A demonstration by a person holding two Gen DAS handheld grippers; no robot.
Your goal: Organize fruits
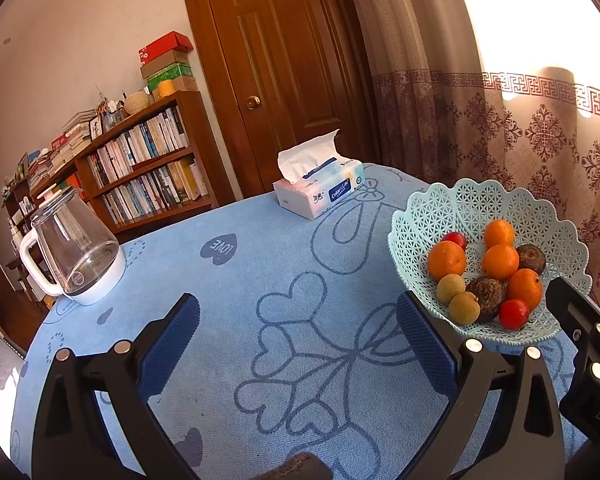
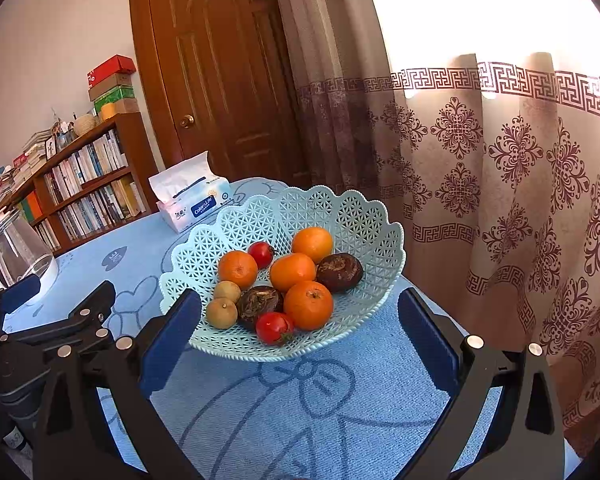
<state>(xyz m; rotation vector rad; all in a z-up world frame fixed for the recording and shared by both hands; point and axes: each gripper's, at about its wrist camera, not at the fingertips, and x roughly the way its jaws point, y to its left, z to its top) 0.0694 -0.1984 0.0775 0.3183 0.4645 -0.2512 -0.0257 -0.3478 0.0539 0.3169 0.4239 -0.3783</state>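
A pale green lattice basket (image 2: 340, 216) (image 1: 452, 208) stands on the blue tablecloth and holds several oranges (image 2: 308, 304) (image 1: 500, 260), two red tomatoes (image 2: 274, 327) (image 1: 513, 313), two tan longans (image 2: 221, 312) (image 1: 464, 308) and two dark brown fruits (image 2: 339, 272) (image 1: 486, 292). My right gripper (image 2: 300, 320) is open just in front of the basket, with nothing between its fingers. My left gripper (image 1: 298, 320) is open over bare cloth, left of the basket. The right gripper's black frame (image 1: 588, 340) shows at the left view's right edge.
A tissue pack (image 1: 320, 188) (image 2: 192, 200) lies at the table's far side. A glass kettle (image 1: 74, 252) (image 2: 18, 248) stands at the left. A bookshelf (image 1: 140, 168), a wooden door (image 2: 220, 72) and a patterned curtain (image 2: 500, 160) lie beyond the table edge.
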